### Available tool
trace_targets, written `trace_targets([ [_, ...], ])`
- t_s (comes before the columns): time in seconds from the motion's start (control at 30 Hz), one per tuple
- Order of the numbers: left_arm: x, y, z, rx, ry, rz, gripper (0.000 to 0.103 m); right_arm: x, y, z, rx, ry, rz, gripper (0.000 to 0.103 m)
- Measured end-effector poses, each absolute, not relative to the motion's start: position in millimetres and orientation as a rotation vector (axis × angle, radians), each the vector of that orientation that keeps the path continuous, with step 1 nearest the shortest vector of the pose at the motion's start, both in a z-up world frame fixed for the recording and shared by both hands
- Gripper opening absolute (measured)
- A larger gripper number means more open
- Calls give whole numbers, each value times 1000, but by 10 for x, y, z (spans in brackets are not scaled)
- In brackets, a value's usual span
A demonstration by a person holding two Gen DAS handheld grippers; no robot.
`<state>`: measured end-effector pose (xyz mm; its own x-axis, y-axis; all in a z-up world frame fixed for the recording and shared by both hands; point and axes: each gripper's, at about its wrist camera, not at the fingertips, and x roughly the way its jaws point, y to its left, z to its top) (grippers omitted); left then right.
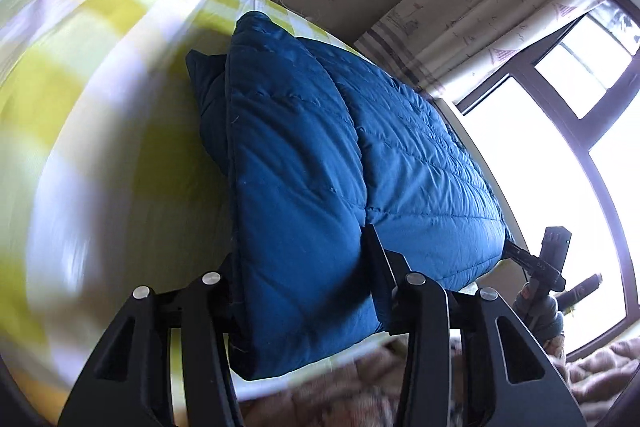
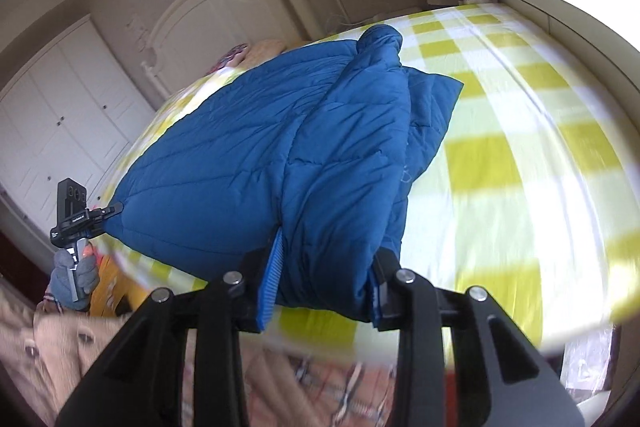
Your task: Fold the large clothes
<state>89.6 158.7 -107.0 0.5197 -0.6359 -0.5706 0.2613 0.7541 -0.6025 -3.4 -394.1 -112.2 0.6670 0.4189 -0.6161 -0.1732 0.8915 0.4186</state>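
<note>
The bed [image 2: 520, 155], under a yellow-and-white checked sheet, fills most of both views; its headboard [image 2: 208, 11] sits upper centre of the right wrist view, and a window [image 1: 560, 163] glares at the right of the left wrist view. On it lies the blue quilted coat [image 1: 320, 155], folded into a thick pad, its long axis running from the frame bottom up toward the centre. The left gripper [image 1: 304, 291] grasps one near corner; the right gripper [image 2: 324, 279] clamps the other, puffy fabric bulging between the fingers. Both hands sit equally close, so the coat stretches straight ahead of the fingers, ready, I judge, to be drawn or folded along that axis.
</note>
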Motion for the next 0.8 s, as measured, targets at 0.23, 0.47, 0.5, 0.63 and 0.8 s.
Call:
trace_targets([
  [0.23, 714, 1620, -1066, -456, 804, -471, 65, -151, -4039, -1031, 376, 743, 285, 68],
  [0.47, 650, 1804, -134, -342, 523, -172, 95, 16, -3988, -133, 220, 494, 164, 86],
  [0.5, 735, 1683, -1, -305, 526, -157, 95, 133, -3889, -42, 191, 480, 178, 90],
  [0.63, 1085, 1139, 163, -174, 572, -123, 95, 819, -3228, 192, 53, 435, 279, 101],
  [0.8, 1930, 371, -49, 19, 768, -65, 95, 1695, -2328, 82, -55, 601, 375, 98],
])
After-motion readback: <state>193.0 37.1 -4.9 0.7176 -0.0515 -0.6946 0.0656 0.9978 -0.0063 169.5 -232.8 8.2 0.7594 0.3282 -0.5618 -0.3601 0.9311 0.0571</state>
